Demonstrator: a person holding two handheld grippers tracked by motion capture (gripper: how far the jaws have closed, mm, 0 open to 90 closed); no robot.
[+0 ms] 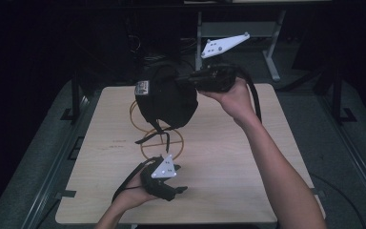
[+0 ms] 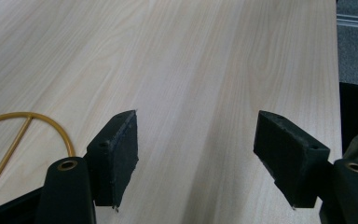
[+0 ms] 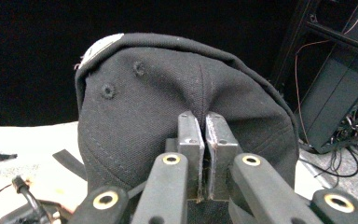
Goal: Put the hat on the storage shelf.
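While lifted above the table's [image 1: 248, 157] far half, black cap [image 1: 167, 98]: fabric pinched between closed jaws of right gripper [image 3: 204, 140]. Gold wire ring stand [image 1: 171, 143]: on table beneath cap. Left gripper [image 2: 196, 156]: near table's front edge, jaws spread wide, holding nothing.

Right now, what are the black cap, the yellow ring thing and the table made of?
The black cap looks like woven cotton twill: matte, with stitched seams and sewn eyelets. The gold wire stand seems to be thin metal, maybe brass-coloured: smooth and slightly shiny. The table looks like pale wood or wood-look laminate: streaky grain, flat satin surface; I cannot tell which.
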